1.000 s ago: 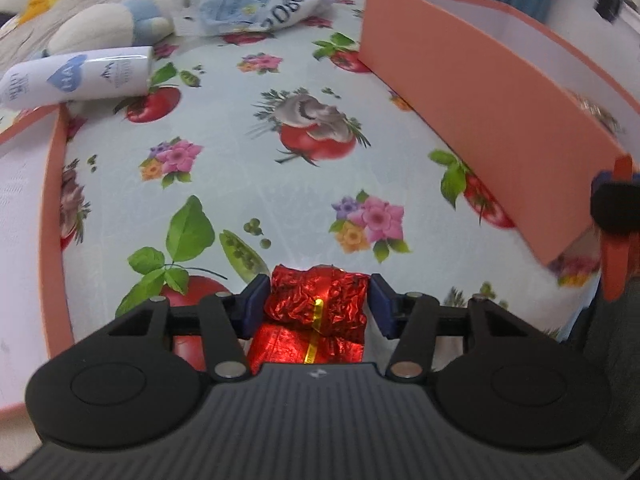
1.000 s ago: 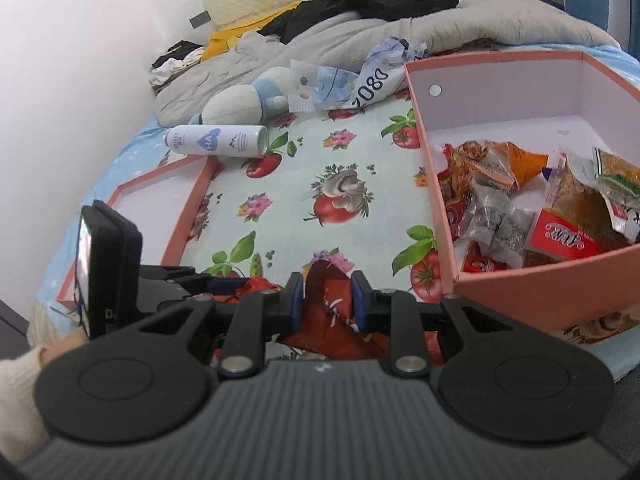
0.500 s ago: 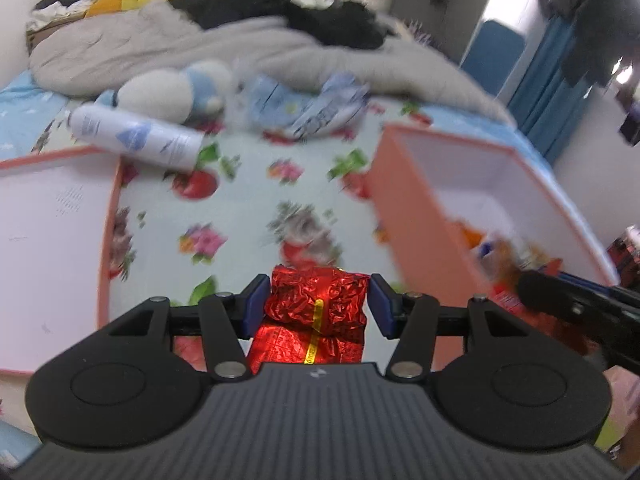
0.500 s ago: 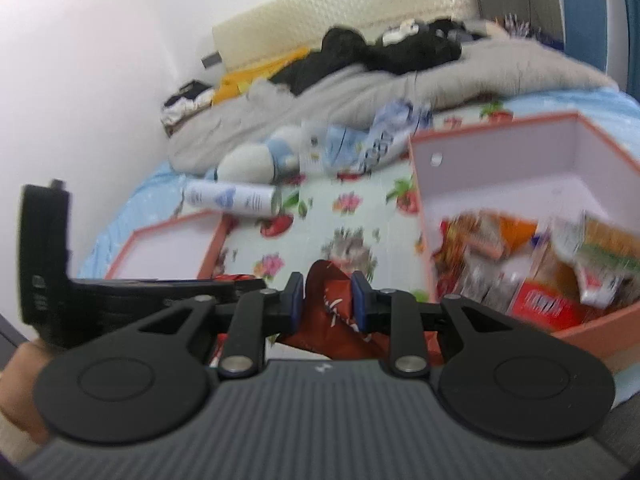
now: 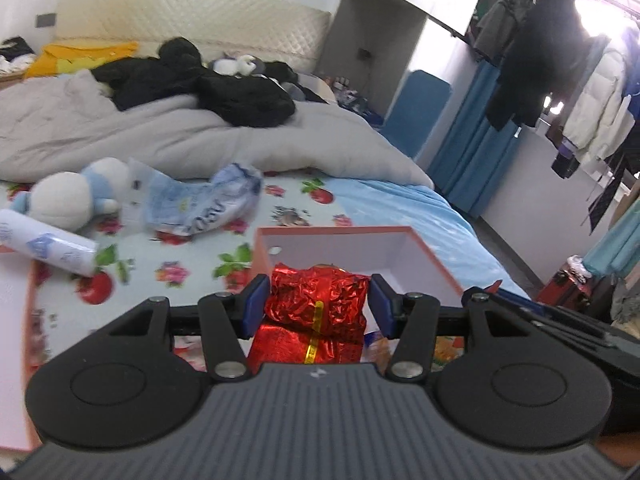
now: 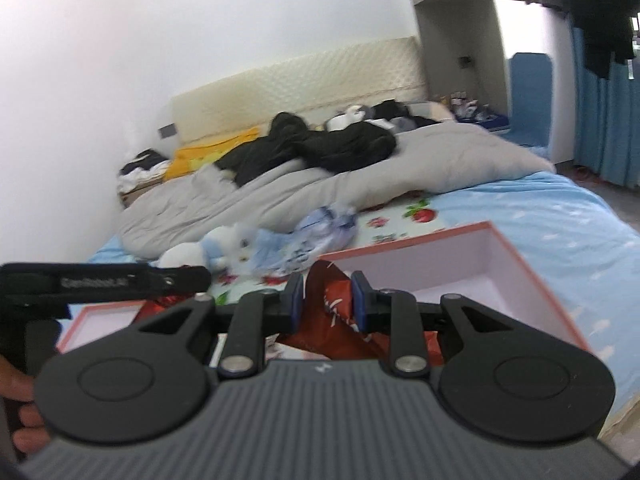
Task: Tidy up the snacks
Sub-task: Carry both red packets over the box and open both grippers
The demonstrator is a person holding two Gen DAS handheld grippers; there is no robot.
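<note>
Crinkled red foil, a snack packet (image 5: 318,312) with a gold strip, sits clamped between the blue pads of the left hand-held gripper (image 5: 318,306), held in the air in front of the salmon-walled box (image 5: 434,258). The right hand-held gripper (image 6: 325,300) pinches an orange-red snack wrapper (image 6: 332,300), jaws nearly closed on it, above the same box (image 6: 532,276). The box stands on the flowered cloth (image 5: 176,272) covering the bed (image 6: 560,208), near a white bottle (image 5: 52,246), a plush toy (image 5: 76,196) and a grey duvet (image 5: 180,140).

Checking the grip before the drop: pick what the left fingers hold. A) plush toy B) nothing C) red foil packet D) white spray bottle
C: the left wrist view shows the blue fingers pressed on both sides of a crinkled red foil packet.
</note>
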